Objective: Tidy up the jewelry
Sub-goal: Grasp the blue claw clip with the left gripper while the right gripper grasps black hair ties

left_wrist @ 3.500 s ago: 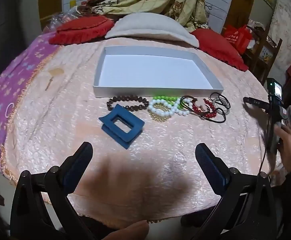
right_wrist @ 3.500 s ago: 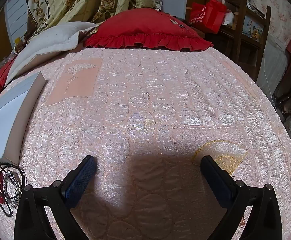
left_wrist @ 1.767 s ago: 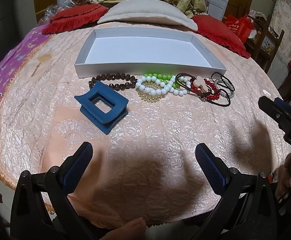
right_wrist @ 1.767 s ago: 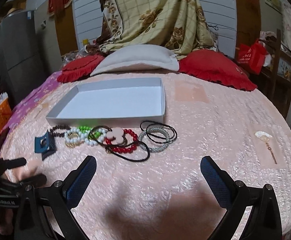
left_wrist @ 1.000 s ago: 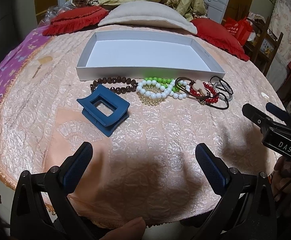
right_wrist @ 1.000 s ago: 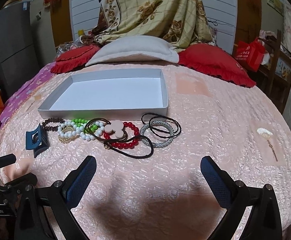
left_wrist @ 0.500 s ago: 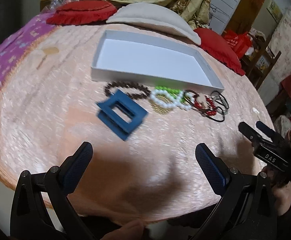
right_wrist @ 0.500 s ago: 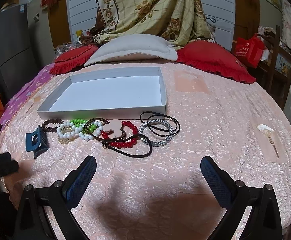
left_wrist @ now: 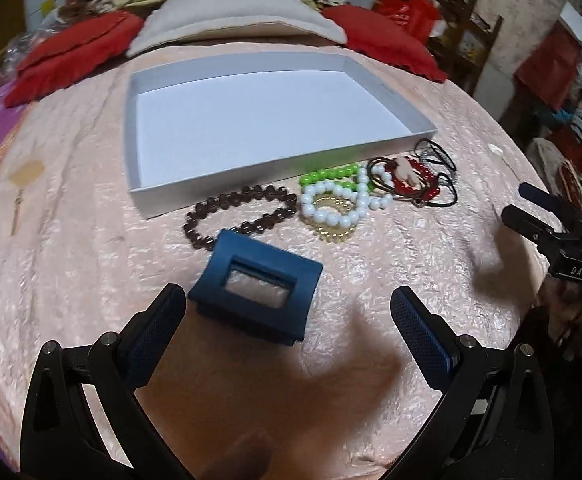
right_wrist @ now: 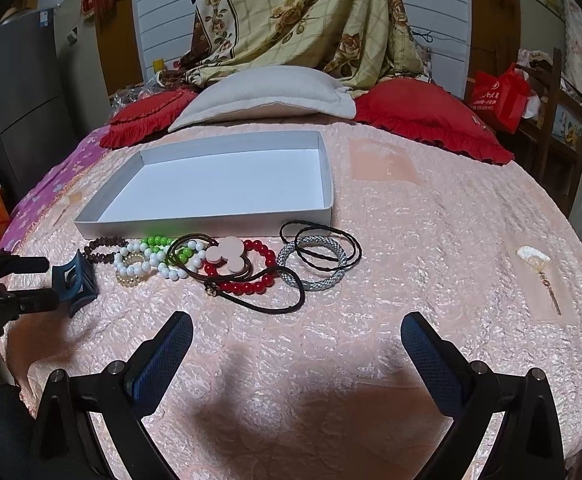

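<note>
A blue hair claw clip (left_wrist: 255,289) lies on the pink bedspread just ahead of my open left gripper (left_wrist: 287,316), between its fingertips. Beyond it lie a brown bead bracelet (left_wrist: 238,216), white (left_wrist: 333,204) and green (left_wrist: 331,174) bead bracelets, a red bead bracelet (right_wrist: 251,272), black hair ties (right_wrist: 323,246) and a silver bangle (right_wrist: 315,264). An empty white box lid (left_wrist: 147,204) sits behind them. My right gripper (right_wrist: 297,344) is open and empty, hovering short of the jewelry. In the right wrist view the left gripper (right_wrist: 39,282) flanks the clip (right_wrist: 73,282).
Red pillows (right_wrist: 423,114) and a grey cushion (right_wrist: 267,92) lie at the bed's head. A purple cloth (right_wrist: 51,184) covers the left edge. A small fan-shaped pendant (right_wrist: 537,260) lies on the right. A wooden chair with a red bag (right_wrist: 499,96) stands beside the bed.
My left gripper has moved forward and down toward the blue clip, which now sits between its fingertips. My right gripper has barely moved. Both stay open.
</note>
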Action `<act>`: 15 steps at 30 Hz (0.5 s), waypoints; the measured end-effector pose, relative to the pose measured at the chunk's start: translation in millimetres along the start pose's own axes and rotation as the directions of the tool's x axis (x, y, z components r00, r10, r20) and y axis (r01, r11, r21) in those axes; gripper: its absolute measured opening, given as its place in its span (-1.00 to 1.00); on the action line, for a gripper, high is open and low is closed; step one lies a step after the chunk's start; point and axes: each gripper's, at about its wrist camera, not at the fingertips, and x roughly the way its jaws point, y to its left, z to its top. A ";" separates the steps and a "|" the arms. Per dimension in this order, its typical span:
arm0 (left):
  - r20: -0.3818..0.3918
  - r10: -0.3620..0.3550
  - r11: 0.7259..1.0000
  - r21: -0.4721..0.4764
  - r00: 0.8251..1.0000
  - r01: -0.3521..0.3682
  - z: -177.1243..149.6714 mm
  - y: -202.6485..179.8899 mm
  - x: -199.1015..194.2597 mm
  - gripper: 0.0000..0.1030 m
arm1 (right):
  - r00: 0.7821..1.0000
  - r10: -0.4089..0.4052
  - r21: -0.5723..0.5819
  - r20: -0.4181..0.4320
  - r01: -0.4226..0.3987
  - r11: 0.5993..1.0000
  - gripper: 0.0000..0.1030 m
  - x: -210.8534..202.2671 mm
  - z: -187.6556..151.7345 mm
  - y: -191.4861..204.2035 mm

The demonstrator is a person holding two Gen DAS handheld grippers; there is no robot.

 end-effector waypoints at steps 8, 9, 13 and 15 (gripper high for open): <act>-0.005 0.041 0.997 0.058 0.999 -0.041 10.1 10.3 17.7 0.97 | 1.000 0.001 -0.029 -0.011 -0.001 1.000 1.00 4.1 0.1 8.2; -0.006 0.032 0.998 0.057 0.999 -0.031 10.7 12.7 19.0 0.97 | 1.000 0.002 -0.029 -0.011 -0.002 1.000 1.00 4.2 -0.3 8.2; -0.024 -0.001 0.999 0.053 1.000 0.002 9.3 11.8 27.3 0.97 | 1.000 0.002 -0.025 -0.011 -0.002 1.000 1.00 4.6 0.1 8.4; -0.022 -0.012 0.998 0.064 1.000 0.014 6.7 6.1 29.8 0.75 | 1.000 0.002 -0.026 -0.014 -0.002 1.000 1.00 4.9 -0.1 8.9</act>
